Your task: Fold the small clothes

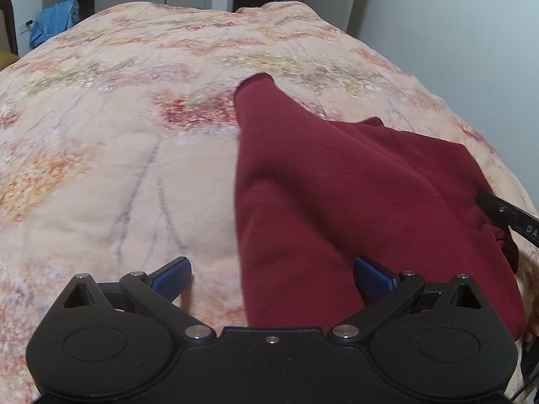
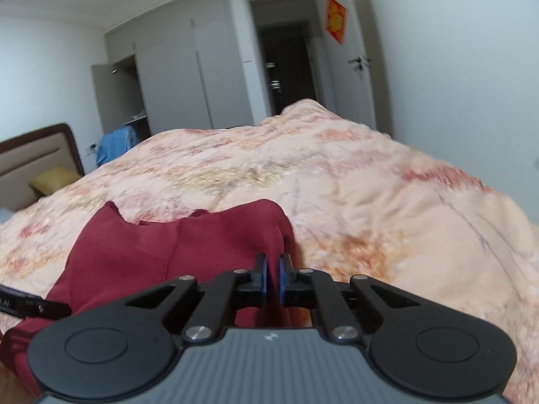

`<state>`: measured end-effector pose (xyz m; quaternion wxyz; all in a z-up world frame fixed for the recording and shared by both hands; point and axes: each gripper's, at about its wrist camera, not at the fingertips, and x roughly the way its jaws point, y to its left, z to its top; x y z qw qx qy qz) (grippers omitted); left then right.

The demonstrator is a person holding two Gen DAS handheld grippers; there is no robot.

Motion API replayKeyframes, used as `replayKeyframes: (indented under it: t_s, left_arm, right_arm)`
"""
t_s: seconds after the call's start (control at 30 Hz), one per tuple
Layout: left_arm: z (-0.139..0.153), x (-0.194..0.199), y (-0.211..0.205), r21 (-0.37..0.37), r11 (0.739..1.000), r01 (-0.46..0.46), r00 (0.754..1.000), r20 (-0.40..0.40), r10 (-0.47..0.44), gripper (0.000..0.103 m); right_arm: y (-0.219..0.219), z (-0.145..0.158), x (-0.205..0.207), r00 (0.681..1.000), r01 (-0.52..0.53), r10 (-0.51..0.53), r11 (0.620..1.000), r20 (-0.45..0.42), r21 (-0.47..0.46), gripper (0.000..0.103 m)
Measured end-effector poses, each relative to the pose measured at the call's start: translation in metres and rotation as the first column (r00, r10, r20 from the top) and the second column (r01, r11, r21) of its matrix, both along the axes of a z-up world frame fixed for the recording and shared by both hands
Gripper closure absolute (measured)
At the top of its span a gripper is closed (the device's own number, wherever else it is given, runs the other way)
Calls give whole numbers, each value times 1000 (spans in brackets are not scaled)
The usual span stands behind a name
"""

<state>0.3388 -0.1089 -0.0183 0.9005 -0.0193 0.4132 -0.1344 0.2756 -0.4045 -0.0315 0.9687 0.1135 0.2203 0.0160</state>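
Note:
A maroon garment (image 1: 337,185) lies on the flowered bed cover (image 1: 134,134), one long narrow part reaching away from me. My left gripper (image 1: 269,266) hovers open over the garment's near left edge, its left pad above the cover and its right pad above the fabric. In the right wrist view the garment (image 2: 151,252) rises in a ridge to my right gripper (image 2: 273,262), which is shut on its right edge. One right finger (image 1: 495,205) shows at the bunched edge in the left wrist view. A left finger (image 2: 33,304) pokes in at the lower left.
The bed cover (image 2: 370,202) spreads wide beyond and to the right of the garment. A blue cloth (image 2: 113,144) hangs past the bed's far left. A yellow pillow (image 2: 54,181) rests by the headboard (image 2: 33,155). Wardrobe (image 2: 175,77) and door (image 2: 357,67) stand behind.

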Motion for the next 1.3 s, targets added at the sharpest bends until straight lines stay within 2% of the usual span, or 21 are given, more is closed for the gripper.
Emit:
replayKeyframes:
  t_s: [0.07,0.17,0.2,0.3,0.37,0.43,0.53,0.63,0.73,0.93,1.17,1.3]
  left_arm:
    - [1,0,1,-8,1000,-6,1000,-3,6,0]
    - [3,0,7,-24,1000,-14,1000,-11,13,1]
    - [4,0,9,-24,1000,-15,1000,-11,15,1]
    - [7,-2,14,-15,1000,-20,1000,0,20,1]
    - [10,-2,16,-11,1000,-21,1000,12,21,1]
    - [13,-2,20,-14,1000,-24,999,28,24,1]
    - [12,2,23,-34,999,-30,999,31,31,1]
    - [7,11,22,-54,998,-35,999,8,36,1]
    - [3,18,21,-62,998,-31,999,2,32,0]
    - [-8,28,20,-78,997,-19,1000,-18,17,0]
    - [-20,24,21,-98,995,-29,1000,2,30,0]
    - [-19,28,22,-100,995,-23,1000,-22,21,0]
  right_arm:
    - [0,-1,4,1000,-10,10,1000,-16,0,94]
    - [1,1,4,1000,-17,17,1000,-10,-3,83]
    - [-1,1,4,1000,-20,20,1000,-10,7,77]
    - [-5,-2,1,1000,-11,12,999,-13,31,41]
    - [-7,-3,-2,1000,-15,16,999,-9,50,33]
    - [-8,-3,-3,1000,-27,27,997,-4,66,18]
    - [-10,-3,-1,998,-62,62,994,3,89,6]
    - [-9,-2,3,998,-69,68,993,11,96,0]
    - [-6,-2,12,997,-83,83,991,9,103,0]
    - [-4,-26,32,990,-97,110,985,-92,141,0]
    - [-5,-39,27,993,-95,106,983,-61,155,0]
    - [-2,-38,24,994,-96,102,986,-41,134,1]
